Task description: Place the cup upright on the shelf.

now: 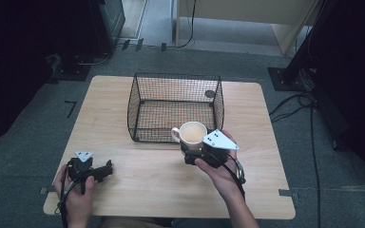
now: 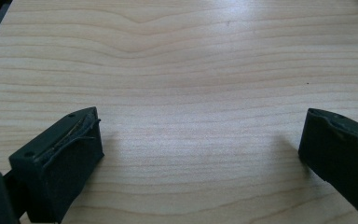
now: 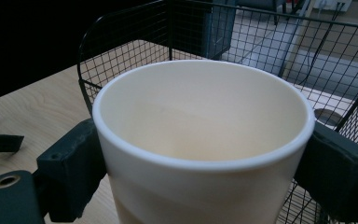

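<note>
A cream mug (image 1: 193,133) with its handle to the left is held upright just in front of the black wire basket (image 1: 144,83). My right gripper (image 1: 196,151) is shut on the mug, its two jaws pressing the mug's sides below the rim (image 3: 205,154). The mug is empty inside. My left gripper (image 1: 105,169) rests low over the table's front left part, held by a hand. In the left gripper view its jaws stand wide apart over bare wood, so the left gripper (image 2: 200,149) is open with nothing between them.
The wooden table (image 1: 123,190) carries the wire basket at its middle back, open at the top. A small dark round object (image 1: 210,94) lies by the basket's far right corner. Cables (image 1: 290,107) run over the floor to the right.
</note>
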`<state>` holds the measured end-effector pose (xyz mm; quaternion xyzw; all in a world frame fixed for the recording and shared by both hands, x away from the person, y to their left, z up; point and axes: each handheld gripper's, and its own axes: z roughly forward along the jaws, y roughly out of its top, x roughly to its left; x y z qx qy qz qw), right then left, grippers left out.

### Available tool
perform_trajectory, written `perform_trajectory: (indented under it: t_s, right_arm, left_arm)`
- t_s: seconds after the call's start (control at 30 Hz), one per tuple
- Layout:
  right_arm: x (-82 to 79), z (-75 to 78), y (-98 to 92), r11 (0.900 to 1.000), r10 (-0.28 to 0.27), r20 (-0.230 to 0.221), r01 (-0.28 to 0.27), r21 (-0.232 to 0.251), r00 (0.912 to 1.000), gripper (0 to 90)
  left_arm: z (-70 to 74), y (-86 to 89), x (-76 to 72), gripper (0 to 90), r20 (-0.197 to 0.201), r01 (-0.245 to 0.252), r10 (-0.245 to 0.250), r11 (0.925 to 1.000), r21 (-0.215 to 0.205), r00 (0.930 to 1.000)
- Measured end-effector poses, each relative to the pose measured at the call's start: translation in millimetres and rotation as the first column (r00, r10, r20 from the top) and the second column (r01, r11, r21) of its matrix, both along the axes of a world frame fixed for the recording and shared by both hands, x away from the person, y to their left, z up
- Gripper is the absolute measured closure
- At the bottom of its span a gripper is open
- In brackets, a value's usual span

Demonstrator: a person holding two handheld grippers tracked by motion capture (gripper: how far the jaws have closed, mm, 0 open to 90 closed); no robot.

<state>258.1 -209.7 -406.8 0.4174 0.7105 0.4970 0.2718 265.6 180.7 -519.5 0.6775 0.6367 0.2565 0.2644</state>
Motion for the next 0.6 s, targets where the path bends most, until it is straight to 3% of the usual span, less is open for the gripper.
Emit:
perform_trajectory:
  t_s: [0.6]
  right_arm:
    - [24.6, 15.3, 7.4, 1.000, 0.008, 0.016, -0.008, 0.006, 0.9998, 9.7]
  left_arm:
    - [-0.2, -0.2, 0.1, 0.0, 0.002, 0.001, -0.001, 1.0000, -0.002, 1.0000]
